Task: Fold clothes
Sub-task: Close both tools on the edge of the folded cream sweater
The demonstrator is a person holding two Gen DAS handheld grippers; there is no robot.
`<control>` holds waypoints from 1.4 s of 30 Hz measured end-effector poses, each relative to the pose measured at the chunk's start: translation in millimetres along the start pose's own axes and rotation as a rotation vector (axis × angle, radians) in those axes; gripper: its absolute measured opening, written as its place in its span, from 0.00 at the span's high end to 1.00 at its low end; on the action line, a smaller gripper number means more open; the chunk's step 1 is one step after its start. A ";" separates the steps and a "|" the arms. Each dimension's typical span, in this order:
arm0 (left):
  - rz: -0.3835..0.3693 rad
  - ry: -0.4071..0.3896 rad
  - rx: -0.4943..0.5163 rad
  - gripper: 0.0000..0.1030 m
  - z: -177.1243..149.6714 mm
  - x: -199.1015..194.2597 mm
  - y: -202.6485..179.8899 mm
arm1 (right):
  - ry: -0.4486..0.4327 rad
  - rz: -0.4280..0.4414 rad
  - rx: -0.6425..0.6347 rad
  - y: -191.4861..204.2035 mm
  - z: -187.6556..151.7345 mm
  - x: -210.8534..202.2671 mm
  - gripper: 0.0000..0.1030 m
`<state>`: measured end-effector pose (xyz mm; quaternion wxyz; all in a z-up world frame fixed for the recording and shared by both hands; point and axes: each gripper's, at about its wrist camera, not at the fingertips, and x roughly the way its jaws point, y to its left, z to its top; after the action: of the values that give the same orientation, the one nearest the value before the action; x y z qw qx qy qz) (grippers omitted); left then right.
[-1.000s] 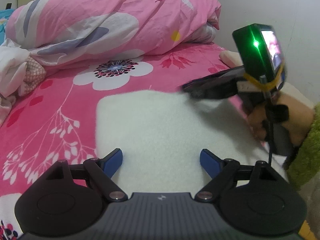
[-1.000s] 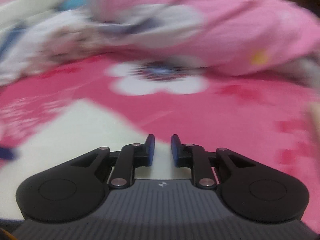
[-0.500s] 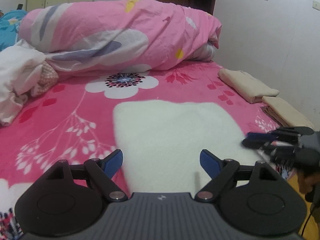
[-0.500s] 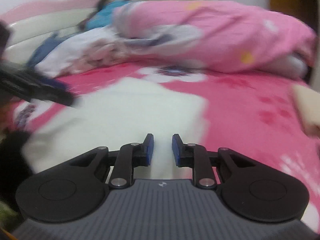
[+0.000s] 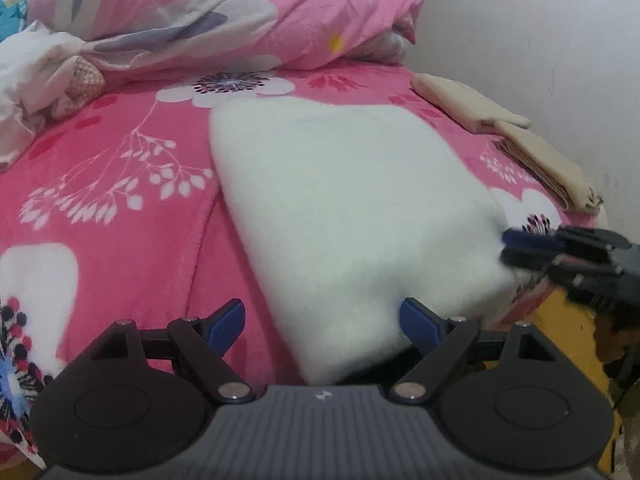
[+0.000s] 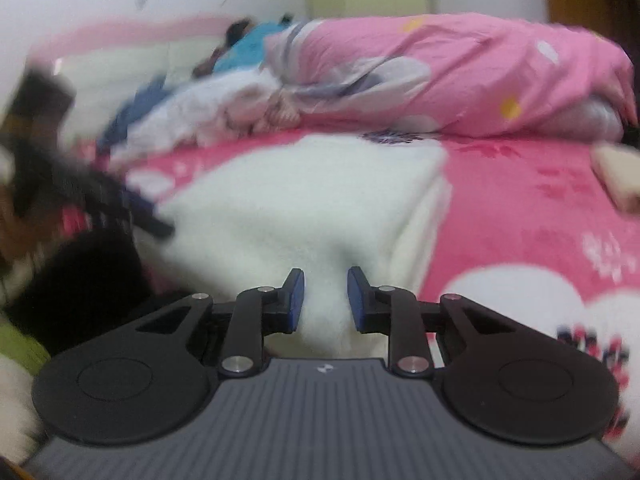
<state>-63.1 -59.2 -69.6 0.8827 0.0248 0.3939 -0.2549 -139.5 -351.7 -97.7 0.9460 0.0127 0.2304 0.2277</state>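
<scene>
Both grippers drawn back toward the bed's near edge, right view blurred, white fleece garment (image 5: 344, 208) folded on pink bedspread (image 5: 120, 184), left gripper (image 5: 322, 322) wide open over its corner, right gripper (image 6: 325, 300) jaws just narrowing, fleece edge between them, grip unclear.

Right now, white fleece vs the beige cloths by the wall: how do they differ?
The white fleece is large, fluffy, mid-bed; the beige cloths are smaller, smooth, by the bed's wall edge. The white fleece is one piece; the beige cloths are two separate piles. Both lie folded on the pink floral bedspread.
</scene>
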 end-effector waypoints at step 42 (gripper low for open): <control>-0.486 0.003 -0.317 0.00 47.9 91.0 89.4 | 0.161 0.356 0.614 -119.6 41.5 111.6 0.01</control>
<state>62.5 -32.4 -115.1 0.7879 -0.2083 0.4247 -0.3943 17.8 -406.8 -124.0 0.8225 0.3182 0.3560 0.3090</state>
